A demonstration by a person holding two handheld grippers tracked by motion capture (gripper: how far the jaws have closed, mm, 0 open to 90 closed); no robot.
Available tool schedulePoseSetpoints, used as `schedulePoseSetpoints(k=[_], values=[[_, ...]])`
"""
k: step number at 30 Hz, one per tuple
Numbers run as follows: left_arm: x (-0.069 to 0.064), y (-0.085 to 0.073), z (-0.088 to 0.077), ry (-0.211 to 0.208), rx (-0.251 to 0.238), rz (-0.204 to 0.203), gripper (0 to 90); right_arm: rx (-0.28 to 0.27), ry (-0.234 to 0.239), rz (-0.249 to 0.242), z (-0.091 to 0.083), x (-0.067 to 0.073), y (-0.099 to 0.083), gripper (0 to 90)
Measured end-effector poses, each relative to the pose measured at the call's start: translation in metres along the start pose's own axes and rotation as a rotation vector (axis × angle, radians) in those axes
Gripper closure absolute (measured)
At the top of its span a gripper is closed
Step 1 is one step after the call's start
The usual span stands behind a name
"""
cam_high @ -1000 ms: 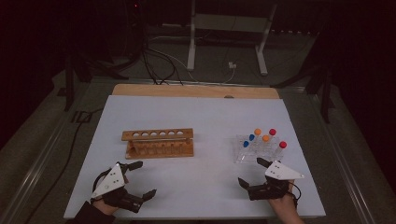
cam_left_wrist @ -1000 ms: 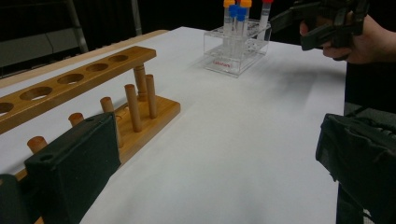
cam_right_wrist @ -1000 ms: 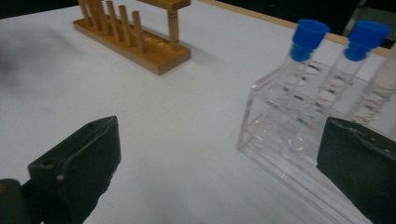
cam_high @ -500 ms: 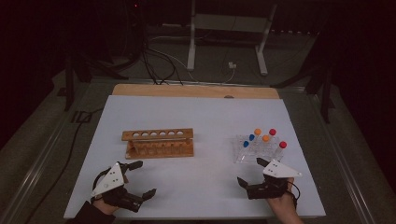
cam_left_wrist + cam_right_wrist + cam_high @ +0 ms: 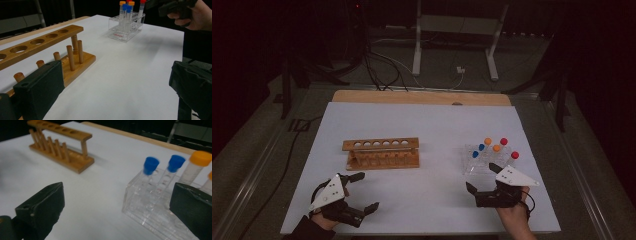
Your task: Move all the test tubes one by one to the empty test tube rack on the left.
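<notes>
A wooden test-tube rack (image 5: 381, 152) stands empty at the table's middle left, with a row of holes on top and pegs below. A clear plastic rack (image 5: 487, 157) at the right holds several capped tubes: blue (image 5: 150, 166), orange (image 5: 197, 162) and red (image 5: 503, 141). My left gripper (image 5: 368, 191) is open near the front left edge, short of the wooden rack (image 5: 45, 45), with nothing between its jaws. My right gripper (image 5: 481, 177) is open just in front of the clear rack (image 5: 160, 202), its jaws wide apart and empty.
The white table top (image 5: 437, 125) has a wooden strip (image 5: 422, 97) along its far edge. Beyond it are dark floor, cables and a metal stand (image 5: 457, 30). In the left gripper view the person's other hand (image 5: 192, 15) holds its gripper near the clear rack (image 5: 126, 27).
The right gripper has edged slightly forward toward the clear rack. The left gripper has hardly moved.
</notes>
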State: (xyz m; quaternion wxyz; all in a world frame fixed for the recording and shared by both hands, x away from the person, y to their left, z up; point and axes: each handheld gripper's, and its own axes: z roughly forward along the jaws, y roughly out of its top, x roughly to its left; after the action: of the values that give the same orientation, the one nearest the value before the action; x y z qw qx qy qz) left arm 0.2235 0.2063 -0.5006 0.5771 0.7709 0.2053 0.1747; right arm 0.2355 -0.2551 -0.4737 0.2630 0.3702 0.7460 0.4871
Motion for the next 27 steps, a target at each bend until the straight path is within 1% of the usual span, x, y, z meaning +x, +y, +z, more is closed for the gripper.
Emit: schedulePoseSetpoints(k=[1, 2, 3, 4, 7, 8, 9, 10, 13, 15, 16, 17, 18, 19, 20, 21, 23, 24, 27], values=[[0.000, 0.000, 0.000, -0.002, 0.000, -0.001, 0.5, -0.002, -0.020, 0.009, 0.000, -0.001, 0.003, 0.0], [0.000, 0.000, 0.000, -0.001, 0.000, 0.000, 0.5, -0.002, -0.020, 0.024, 0.000, -0.003, 0.004, 0.0], [0.000, 0.000, 0.000, -0.001, 0.000, 0.001, 0.5, -0.002, -0.020, 0.024, 0.000, -0.003, 0.004, 0.0], [0.000, 0.000, 0.000, -0.002, 0.001, 0.000, 0.5, 0.004, -0.027, 0.043, 0.002, -0.004, 0.006, 0.0], [0.000, 0.000, 0.000, -0.003, 0.003, 0.002, 0.5, 0.015, -0.040, 0.052, 0.005, -0.005, 0.009, 0.0], [0.000, 0.000, 0.000, -0.002, 0.004, 0.003, 0.5, 0.015, -0.040, 0.052, 0.005, -0.005, 0.009, 0.0], [0.000, 0.000, 0.000, -0.003, 0.003, 0.003, 0.5, 0.014, -0.030, 0.069, 0.007, -0.006, 0.012, 0.0], [0.000, 0.000, 0.000, -0.004, 0.003, 0.002, 0.5, 0.016, -0.043, 0.071, 0.008, -0.006, 0.013, 0.0], [0.000, 0.000, 0.001, -0.002, 0.004, 0.002, 0.5, 0.034, -0.070, 0.083, 0.013, -0.006, 0.017, 0.0], [0.000, 0.000, 0.001, -0.001, 0.004, 0.002, 0.5, 0.043, -0.075, 0.083, 0.014, -0.006, 0.019, 0.0], [0.000, 0.000, 0.001, 0.001, 0.008, 0.003, 0.5, 0.055, -0.088, 0.085, 0.016, -0.006, 0.020, 0.0], [0.000, 0.000, 0.001, 0.004, 0.010, 0.004, 0.5, 0.066, -0.091, 0.095, 0.019, -0.007, 0.021, 0.0], [0.000, 0.000, 0.001, 0.002, 0.011, 0.003, 0.5, 0.075, -0.089, 0.098, 0.021, -0.007, 0.022, 4.2], [0.000, 0.000, 0.001, 0.002, 0.011, 0.002, 0.5, 0.075, -0.089, 0.098, 0.021, -0.007, 0.022, 4.2], [0.000, 0.000, 0.001, 0.004, 0.011, 0.003, 0.5, 0.086, -0.105, 0.112, 0.023, -0.008, 0.023, 8.5], [0.000, 0.000, 0.000, 0.004, 0.010, 0.003, 0.5, 0.100, -0.109, 0.115, 0.025, -0.009, 0.024, 10.6], [0.000, 0.000, 0.000, 0.006, 0.008, 0.002, 0.5, 0.112, -0.137, 0.124, 0.027, -0.010, 0.025, 15.7], [0.000, 0.000, 0.000, 0.004, 0.009, -0.001, 0.5, 0.125, -0.142, 0.129, 0.028, -0.010, 0.026, 17.0], [0.000, 0.000, 0.001, 0.000, 0.015, 0.000, 0.5, 0.161, -0.158, 0.140, 0.032, -0.013, 0.027, 27.7]])
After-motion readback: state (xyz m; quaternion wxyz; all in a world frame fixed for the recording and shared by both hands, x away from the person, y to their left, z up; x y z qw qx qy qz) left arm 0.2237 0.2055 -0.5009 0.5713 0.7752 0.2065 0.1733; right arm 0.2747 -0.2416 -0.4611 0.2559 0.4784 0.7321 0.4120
